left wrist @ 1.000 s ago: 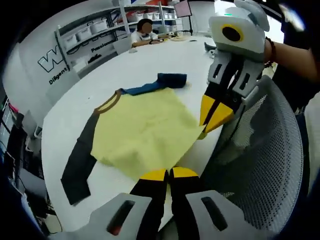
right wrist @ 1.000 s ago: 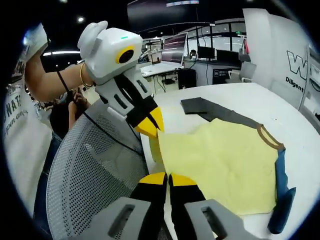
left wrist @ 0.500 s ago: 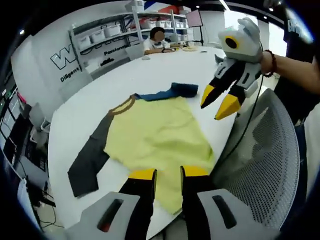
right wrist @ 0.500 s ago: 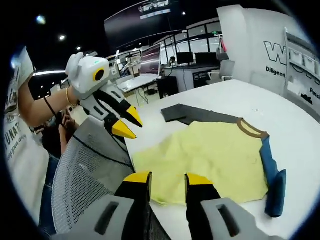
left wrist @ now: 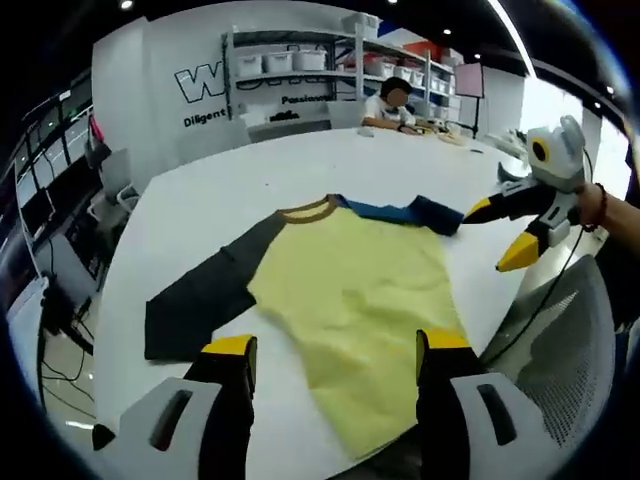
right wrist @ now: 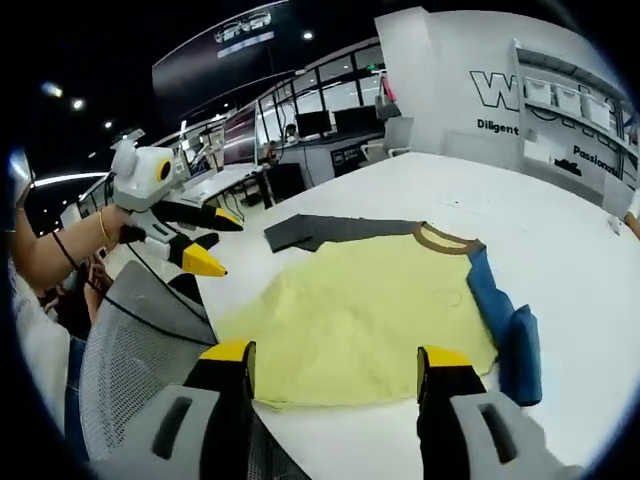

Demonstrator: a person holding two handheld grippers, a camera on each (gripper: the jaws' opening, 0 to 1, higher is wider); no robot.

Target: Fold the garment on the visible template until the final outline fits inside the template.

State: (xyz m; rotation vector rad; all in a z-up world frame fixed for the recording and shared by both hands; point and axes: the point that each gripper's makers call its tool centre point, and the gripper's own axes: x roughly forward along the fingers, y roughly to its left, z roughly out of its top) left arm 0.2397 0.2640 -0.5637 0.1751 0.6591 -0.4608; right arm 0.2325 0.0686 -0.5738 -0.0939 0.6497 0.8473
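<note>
1. A yellow shirt lies flat on the white table, close to the table edge nearest the person. I use the shirt as landmark for all that follows.
2. The shirt has a brown collar on the side away from the person. A dark grey sleeve stretches out flat from one shoulder. A blue sleeve runs from the other shoulder, and its end is folded back on itself.
3. In the right gripper view the same shirt shows with the grey sleeve far-left and the blue sleeve at right, its end doubled into a thick bundle.
4. No template outline can be made out on the table around the shirt.
5. Left gripper: jaws spread wide, nothing between them, above the near hem of the shirt. Seen from the other side, it hangs off the shirt's left edge, over the mesh chair.
6. Right gripper: jaws spread wide, empty, above the near hem. From the left gripper view it sits beyond the blue sleeve, clear of the cloth.
7. Behind the shirt, across the table, a person sits before wall shelves.
</note>
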